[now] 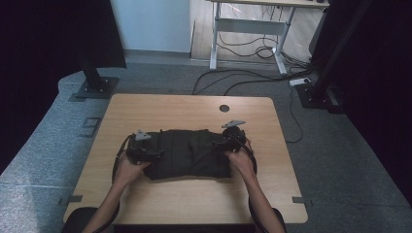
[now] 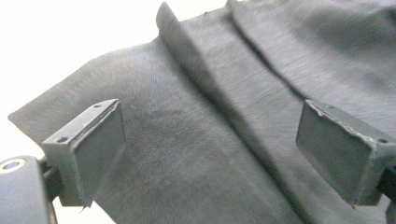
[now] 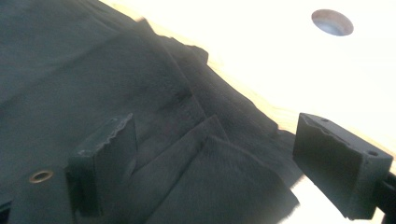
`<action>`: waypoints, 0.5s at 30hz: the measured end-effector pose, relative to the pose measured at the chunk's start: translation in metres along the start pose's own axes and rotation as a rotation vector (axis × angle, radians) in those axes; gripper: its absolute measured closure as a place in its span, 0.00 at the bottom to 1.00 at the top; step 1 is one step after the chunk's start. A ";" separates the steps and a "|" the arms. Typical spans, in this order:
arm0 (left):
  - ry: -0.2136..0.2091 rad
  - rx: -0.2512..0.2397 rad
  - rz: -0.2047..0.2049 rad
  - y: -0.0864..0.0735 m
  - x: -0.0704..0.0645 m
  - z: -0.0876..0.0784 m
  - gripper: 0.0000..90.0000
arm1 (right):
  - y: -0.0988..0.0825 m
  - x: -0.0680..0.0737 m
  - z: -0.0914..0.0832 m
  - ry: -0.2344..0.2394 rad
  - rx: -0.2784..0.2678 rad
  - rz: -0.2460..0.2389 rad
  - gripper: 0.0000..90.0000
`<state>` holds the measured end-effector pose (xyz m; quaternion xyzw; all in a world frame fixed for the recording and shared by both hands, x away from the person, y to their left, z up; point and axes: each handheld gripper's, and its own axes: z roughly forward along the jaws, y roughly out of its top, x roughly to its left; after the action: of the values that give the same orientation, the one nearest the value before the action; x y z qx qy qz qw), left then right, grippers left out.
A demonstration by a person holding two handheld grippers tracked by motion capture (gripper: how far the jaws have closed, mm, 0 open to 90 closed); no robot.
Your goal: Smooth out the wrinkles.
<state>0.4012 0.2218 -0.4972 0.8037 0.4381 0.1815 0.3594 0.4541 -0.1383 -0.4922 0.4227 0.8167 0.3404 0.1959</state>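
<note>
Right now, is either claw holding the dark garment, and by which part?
Nothing is held. The left claw and right claw both stand open above the folded dark garment, one at each end; no cloth is pinched between their pads.

Dark garment [image 1: 189,153]: matt soft cloth; table [image 1: 145,109]: smooth pale wood.

Bare table [image 1: 194,199] lies open near and far of the dark cloth [image 1: 189,153]; grippers flank its left and right ends.
</note>
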 end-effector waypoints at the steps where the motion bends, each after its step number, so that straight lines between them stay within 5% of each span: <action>1: 0.001 -0.002 0.005 0.000 0.001 -0.004 0.06 | 0.000 0.000 -0.008 0.002 -0.008 -0.006 0.15; 9: 0.064 -0.008 0.003 -0.021 0.019 -0.037 0.03 | -0.021 -0.008 -0.054 -0.014 -0.042 -0.016 0.12; 15: 0.127 0.048 0.009 -0.046 0.030 -0.036 0.00 | -0.054 -0.019 -0.066 -0.059 -0.053 0.035 0.02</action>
<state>0.3693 0.2791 -0.5073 0.8009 0.4607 0.2231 0.3107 0.3944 -0.2017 -0.4845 0.4415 0.7938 0.3528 0.2248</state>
